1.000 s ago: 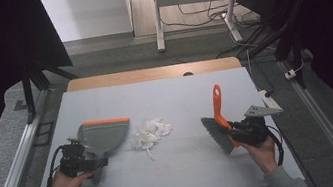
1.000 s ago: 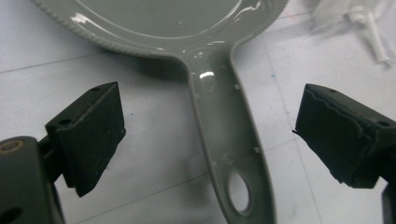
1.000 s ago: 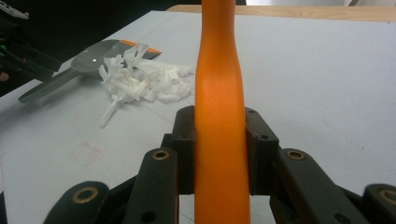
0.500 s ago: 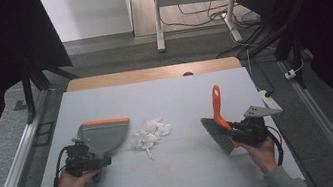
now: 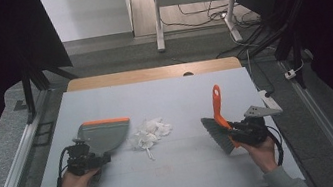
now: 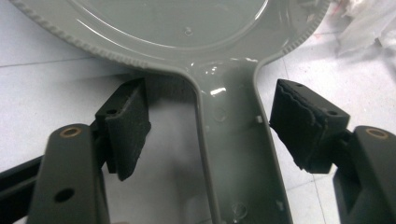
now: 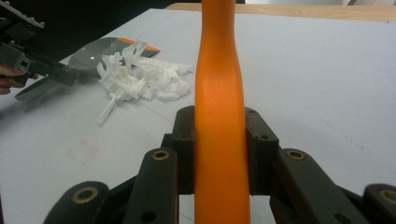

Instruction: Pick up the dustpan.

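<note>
A grey dustpan (image 5: pixel 103 136) with an orange lip lies flat at the table's left. Its handle (image 6: pixel 233 154) runs between the jaws of my left gripper (image 5: pixel 98 159). Those jaws have just been closing. The pads (image 6: pixel 126 126) stand on either side of the handle with small gaps, not pressing. My right gripper (image 5: pixel 234 133) is shut on the orange handle (image 7: pixel 219 70) of a hand brush (image 5: pixel 218 110), whose dark bristles (image 5: pixel 214 134) point left. A pile of white paper scraps (image 5: pixel 149 132) lies between dustpan and brush.
The pale grey tabletop (image 5: pixel 165 98) has a wooden strip (image 5: pixel 151 73) along its far edge. Metal rails (image 5: pixel 18 162) run along both sides. A white frame and cables (image 5: pixel 192 13) stand on the floor beyond the table.
The left gripper has edged a little toward the dustpan's handle. The right gripper and the brush have kept still.
</note>
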The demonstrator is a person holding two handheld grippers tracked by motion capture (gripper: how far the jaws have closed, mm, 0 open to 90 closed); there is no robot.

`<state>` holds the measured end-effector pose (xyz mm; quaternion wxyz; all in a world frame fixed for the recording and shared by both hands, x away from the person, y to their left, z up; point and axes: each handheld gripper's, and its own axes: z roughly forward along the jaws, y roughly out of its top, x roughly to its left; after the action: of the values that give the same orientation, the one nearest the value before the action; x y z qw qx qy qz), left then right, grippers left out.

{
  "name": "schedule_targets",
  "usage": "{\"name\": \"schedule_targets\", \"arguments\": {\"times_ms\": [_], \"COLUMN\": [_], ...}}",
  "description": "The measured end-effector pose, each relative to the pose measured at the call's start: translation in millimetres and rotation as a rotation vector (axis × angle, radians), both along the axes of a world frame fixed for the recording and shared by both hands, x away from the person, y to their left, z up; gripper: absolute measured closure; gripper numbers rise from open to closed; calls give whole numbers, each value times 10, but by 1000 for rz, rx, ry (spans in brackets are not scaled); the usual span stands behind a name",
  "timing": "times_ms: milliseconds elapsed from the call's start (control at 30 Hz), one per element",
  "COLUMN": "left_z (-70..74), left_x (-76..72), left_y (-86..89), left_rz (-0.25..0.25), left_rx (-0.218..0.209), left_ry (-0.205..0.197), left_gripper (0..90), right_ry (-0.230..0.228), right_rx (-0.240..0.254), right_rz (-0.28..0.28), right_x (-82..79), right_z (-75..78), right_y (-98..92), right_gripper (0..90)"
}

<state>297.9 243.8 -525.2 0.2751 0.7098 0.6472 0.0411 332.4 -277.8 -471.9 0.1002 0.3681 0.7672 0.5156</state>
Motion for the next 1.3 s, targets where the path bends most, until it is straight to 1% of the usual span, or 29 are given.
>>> {"name": "schedule_targets", "arguments": {"times_ms": [33, 67, 133, 200, 233, 267, 333, 367, 433, 533, 633, 700, 767, 867, 900, 967, 1000, 1033, 1100, 1133, 1300], "left_z": [0, -7, -10, -16, -16, -19, -19, -20, -21, -17, -16, -20, -22, -18, -17, 0, 0, 13, 31, 36, 46], "left_x": [0, 4, 6, 10, 10, 14, 15, 19, 19, 17, 18, 21, 23, 21, 19, 4, 4, -3, -15, -19, -29], "left_y": [0, 7, 19, 35, 35, 45, 45, 43, 43, 83, 101, 104, 122, 136, 141, 160, 160, 172, 206, 225, 266], "left_rz": [0, 11, 16, 20, 20, 13, 9, -13, -11, 8, 6, 1, 0, -3, -1, 11, 11, 11, 4, -3, -7], "left_rx": [0, -14, -17, -37, -37, -57, -64, -78, -78, -87, -97, -96, -110, -110, -106, -105, -105, -108, -139, -148, -145], "left_ry": [0, -5, -11, -14, -14, -15, -17, -12, -13, -20, -22, -22, -23, -27, -32, -59, -59, -73, -95, -100, -115], "left_gripper": [328, 345, 375, 424, 444, 469, 520, 561, 578, 605, 610, 612, 613, 614, 613, 613, 614, 614, 615, 615, 615], "right_ry": [0, 0, -1, -1, -1, -1, -1, -1, -1, -1, 0, 2, 1, 0, -1, 0, -1, -2, -2, 0, -2], "right_rx": [1, 1, 1, 1, 1, 0, 0, 0, 1, -1, -1, 1, 0, 1, 1, 2, 3, 4, 5, 5, 3], "right_rz": [0, 0, 1, 1, 1, 1, 1, 1, 1, 2, 2, 2, 3, 3, 2, 1, 2, 2, 1, 1, 2], "right_x": [0, -1, -2, -2, -2, -2, -2, -2, -1, -1, 0, 3, 1, -1, 0, -2, -3, -2, -1, -2, 1], "right_z": [0, 1, 2, 2, 2, 1, 2, 2, 2, 1, 1, -1, 0, 2, 3, 6, 7, 9, 9, 9, 6], "right_y": [0, 0, 2, 4, 4, 4, 4, 3, 2, 3, 2, -1, -1, -3, -5, -8, -9, -9, -9, -8, -3], "right_gripper": [700, 700, 701, 700, 701, 701, 700, 701, 701, 701, 700, 700, 701, 701, 701, 700, 701, 701, 701, 701, 700]}}
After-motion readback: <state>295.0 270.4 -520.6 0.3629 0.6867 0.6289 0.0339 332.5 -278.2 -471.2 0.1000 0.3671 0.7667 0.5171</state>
